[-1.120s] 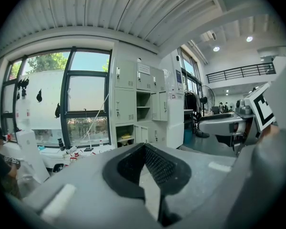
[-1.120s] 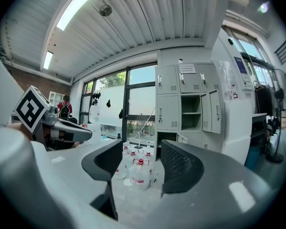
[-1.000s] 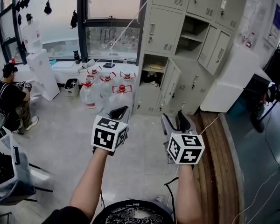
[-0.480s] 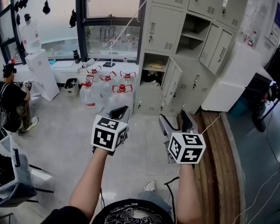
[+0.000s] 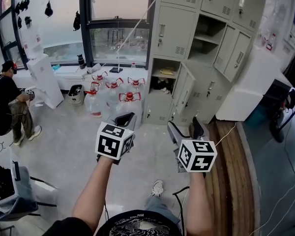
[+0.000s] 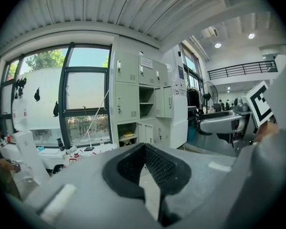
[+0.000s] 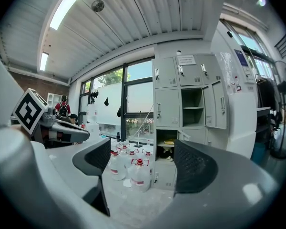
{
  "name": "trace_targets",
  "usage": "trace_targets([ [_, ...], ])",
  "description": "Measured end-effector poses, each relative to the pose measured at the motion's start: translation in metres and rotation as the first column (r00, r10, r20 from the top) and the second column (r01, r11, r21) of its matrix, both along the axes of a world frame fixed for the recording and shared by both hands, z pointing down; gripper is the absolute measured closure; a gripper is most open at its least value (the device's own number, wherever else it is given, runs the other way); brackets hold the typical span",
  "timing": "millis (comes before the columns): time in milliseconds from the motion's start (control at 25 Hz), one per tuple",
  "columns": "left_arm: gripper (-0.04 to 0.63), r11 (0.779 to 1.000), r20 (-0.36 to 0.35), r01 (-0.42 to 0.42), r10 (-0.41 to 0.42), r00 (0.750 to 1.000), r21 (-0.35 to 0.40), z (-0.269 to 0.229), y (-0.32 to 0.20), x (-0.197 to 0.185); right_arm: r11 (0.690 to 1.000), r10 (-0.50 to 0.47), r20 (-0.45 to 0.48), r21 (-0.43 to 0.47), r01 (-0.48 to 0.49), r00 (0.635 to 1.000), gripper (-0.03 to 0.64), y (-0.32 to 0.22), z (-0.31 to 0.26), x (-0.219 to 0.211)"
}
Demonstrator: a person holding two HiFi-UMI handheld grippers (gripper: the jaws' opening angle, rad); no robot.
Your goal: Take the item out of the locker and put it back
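Water jugs (image 5: 129, 102) stand beside lockers (image 5: 174, 31) (two open).

Two handheld grippers are showing at the bottom: the left gripper (image 5: 125, 118) with its jaws pressed together and the right gripper (image 5: 185, 128) with its jaws spread. Each is carrying one marker cube. One grey locker bank (image 5: 177, 33) is standing ahead, with two compartments gaping open: one lower compartment (image 5: 162, 78) and one upper compartment (image 5: 209, 33). Five red-capped water jugs (image 5: 129, 103) are sitting on the floor beside it; any hidden behind them cannot be counted. One person (image 5: 7, 100) is standing at far left. One shoe (image 5: 157, 187) is showing below.
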State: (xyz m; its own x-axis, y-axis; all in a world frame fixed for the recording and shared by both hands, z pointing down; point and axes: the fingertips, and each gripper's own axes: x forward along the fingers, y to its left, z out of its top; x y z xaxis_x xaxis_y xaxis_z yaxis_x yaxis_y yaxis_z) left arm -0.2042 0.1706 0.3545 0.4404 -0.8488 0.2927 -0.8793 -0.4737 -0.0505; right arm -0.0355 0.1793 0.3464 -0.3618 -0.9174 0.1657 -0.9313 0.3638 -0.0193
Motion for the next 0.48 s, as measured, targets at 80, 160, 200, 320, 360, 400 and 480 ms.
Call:
trace_targets([
  [80, 0.595, 1.0, 0.006, 0.001, -0.001, 1.0, -0.005, 0.002, -0.016, 0.004, 1.0, -0.001, 0.001, -0.006, 0.001, 1.0, 0.186, -0.018, 0.003, 0.005],
  [160, 0.595, 1.0, 0.011, 0.003, -0.003, 1.0, -0.011, 0.003, -0.035, 0.009, 1.0, -0.006, 0.0, -0.013, 0.006, 1.0, 0.178, -0.037, 0.006, 0.009],
  [200, 0.595, 1.0, 0.012, 0.006, -0.006, 1.0, -0.013, 0.003, -0.044, 0.011, 1.0, -0.01, 0.001, -0.015, 0.01, 1.0, 0.178, -0.048, 0.006, 0.011],
  [320, 0.595, 1.0, 0.017, 0.016, -0.016, 1.0, -0.016, 0.002, -0.075, 0.017, 1.0, -0.022, 0.006, -0.022, 0.022, 1.0, 0.173, -0.08, 0.007, 0.018],
  [360, 0.595, 1.0, 0.021, 0.02, -0.019, 1.0, -0.018, 0.002, -0.086, 0.02, 0.999, -0.025, 0.009, -0.024, 0.026, 1.0, 0.173, -0.091, 0.007, 0.021],
  [400, 0.595, 1.0, 0.024, 0.024, -0.023, 0.999, -0.02, 0.001, -0.097, 0.023, 0.999, -0.03, 0.011, -0.026, 0.03, 0.999, 0.174, -0.103, 0.006, 0.024],
  [480, 0.595, 0.999, 0.03, 0.037, -0.036, 0.999, -0.024, -0.002, -0.121, 0.027, 0.999, -0.037, 0.014, -0.031, 0.038, 0.999, 0.175, -0.128, 0.004, 0.03],
])
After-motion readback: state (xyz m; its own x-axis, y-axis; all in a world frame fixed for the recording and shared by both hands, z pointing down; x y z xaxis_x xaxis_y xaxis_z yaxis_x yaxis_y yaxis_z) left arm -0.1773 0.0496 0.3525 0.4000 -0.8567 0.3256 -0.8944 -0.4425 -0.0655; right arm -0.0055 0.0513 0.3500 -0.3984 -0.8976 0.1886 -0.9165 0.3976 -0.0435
